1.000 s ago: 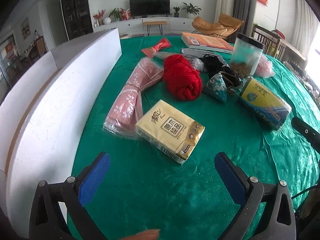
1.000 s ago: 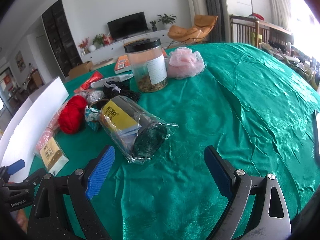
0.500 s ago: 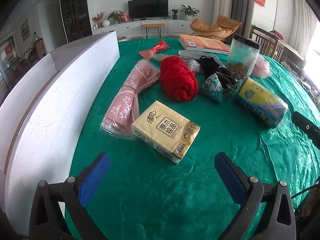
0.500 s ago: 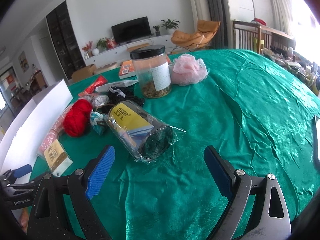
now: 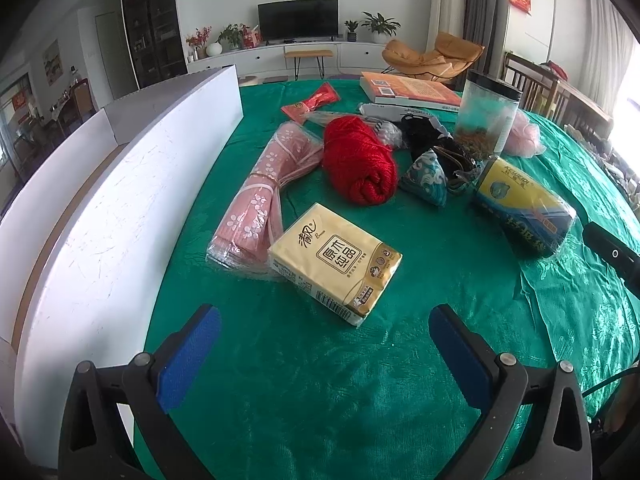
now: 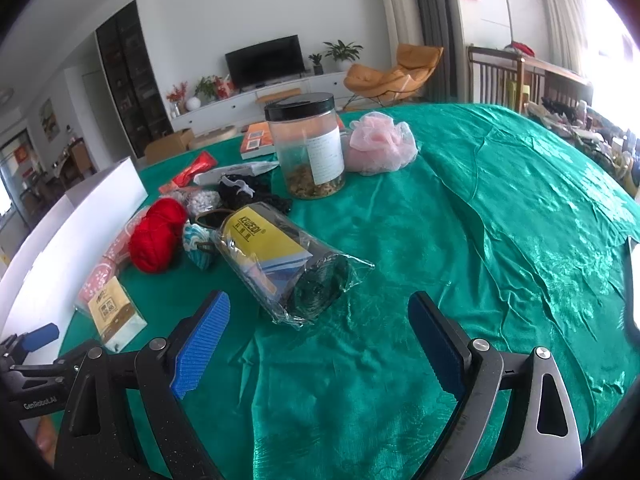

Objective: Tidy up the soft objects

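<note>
On the green tablecloth lie a yellow tissue pack [image 5: 335, 257], a pink wrapped cloth [image 5: 264, 188], a red yarn ball [image 5: 360, 160], a small teal pouch [image 5: 426, 178], a black lace piece [image 5: 424, 130] and a yellow-labelled rolled pack in clear wrap [image 5: 524, 208]. A pink mesh puff [image 6: 380, 146] sits beside the jar. My left gripper [image 5: 320, 344] is open and empty, just short of the tissue pack. My right gripper [image 6: 320, 330] is open and empty, just short of the rolled pack [image 6: 280, 256].
A long white box [image 5: 112, 216] runs along the table's left side. A clear jar with a black lid [image 6: 306, 146], an orange book [image 5: 408, 88], a red packet [image 5: 310, 102] and a white packet [image 6: 236, 170] lie at the far side. The cloth is wrinkled on the right.
Both grippers have drawn back and risen slightly; the objects sit a little farther off in both views. Both stay open. Nothing on the table has moved.
</note>
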Available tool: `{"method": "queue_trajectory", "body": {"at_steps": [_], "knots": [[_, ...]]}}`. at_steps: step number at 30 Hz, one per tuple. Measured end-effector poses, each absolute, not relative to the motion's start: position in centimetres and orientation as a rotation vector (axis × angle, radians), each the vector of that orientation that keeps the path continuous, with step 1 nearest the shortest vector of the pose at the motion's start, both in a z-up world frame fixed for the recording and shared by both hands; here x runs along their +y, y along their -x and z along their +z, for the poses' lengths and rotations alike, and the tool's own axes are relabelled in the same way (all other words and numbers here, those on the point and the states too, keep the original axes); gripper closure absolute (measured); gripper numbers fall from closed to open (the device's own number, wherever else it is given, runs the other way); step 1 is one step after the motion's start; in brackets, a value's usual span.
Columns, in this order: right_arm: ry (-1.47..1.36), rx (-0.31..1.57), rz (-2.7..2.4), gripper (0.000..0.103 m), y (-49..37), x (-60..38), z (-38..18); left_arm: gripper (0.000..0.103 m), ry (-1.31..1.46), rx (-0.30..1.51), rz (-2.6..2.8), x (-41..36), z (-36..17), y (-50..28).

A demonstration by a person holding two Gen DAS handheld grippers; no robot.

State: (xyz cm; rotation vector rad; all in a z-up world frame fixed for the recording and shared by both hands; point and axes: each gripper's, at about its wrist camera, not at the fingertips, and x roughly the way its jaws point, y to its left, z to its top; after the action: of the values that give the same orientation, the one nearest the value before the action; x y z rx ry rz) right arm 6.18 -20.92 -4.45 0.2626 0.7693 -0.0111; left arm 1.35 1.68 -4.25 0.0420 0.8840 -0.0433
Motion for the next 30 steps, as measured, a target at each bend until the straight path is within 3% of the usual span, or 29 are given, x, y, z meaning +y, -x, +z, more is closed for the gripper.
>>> {"method": "queue_trajectory", "body": {"at_steps": [30], "knots": [[-0.28, 0.771, 0.003, 0.011, -6.1, -21.2, -4.9, 0.0, 0.038, 0.975, -0.063, 2.1, -5.6, -2.3]]}}
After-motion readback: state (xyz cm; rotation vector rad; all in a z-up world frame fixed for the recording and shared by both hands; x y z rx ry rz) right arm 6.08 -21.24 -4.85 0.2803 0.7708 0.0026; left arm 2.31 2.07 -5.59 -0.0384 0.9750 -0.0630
